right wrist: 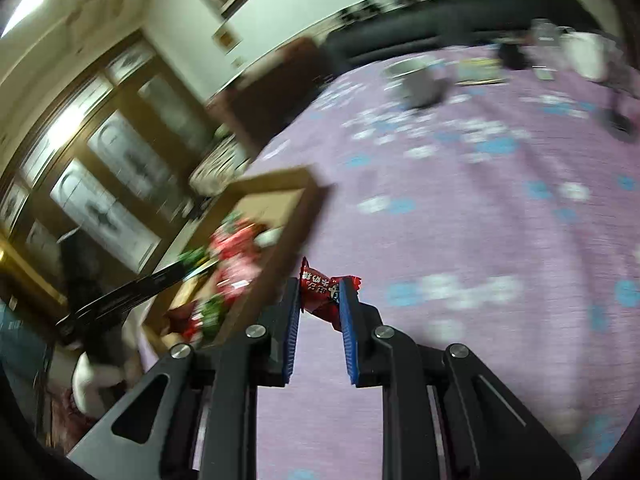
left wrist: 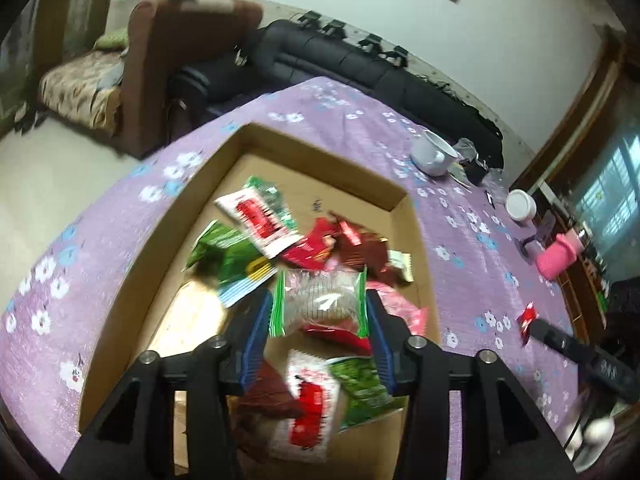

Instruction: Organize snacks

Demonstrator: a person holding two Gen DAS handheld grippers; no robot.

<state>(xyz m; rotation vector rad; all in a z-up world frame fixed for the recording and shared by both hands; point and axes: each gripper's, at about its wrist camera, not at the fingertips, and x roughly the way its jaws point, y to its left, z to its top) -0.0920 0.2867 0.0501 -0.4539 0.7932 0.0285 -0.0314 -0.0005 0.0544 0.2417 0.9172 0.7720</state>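
Most snacks already lie in the cardboard box [left wrist: 404, 204]. Over it, the left tongs [left wrist: 320, 312] grip a clear packet with green ends [left wrist: 320, 300]. Just outside the box, the right tongs [right wrist: 320, 300] clench a red candy [right wrist: 320, 286] above the purple counter [right wrist: 460, 220], not yet boxed.

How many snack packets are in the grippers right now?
2. The left gripper pinches a clear packet with green edges above the cardboard box. The right gripper pinches a small red packet over the purple tablecloth.
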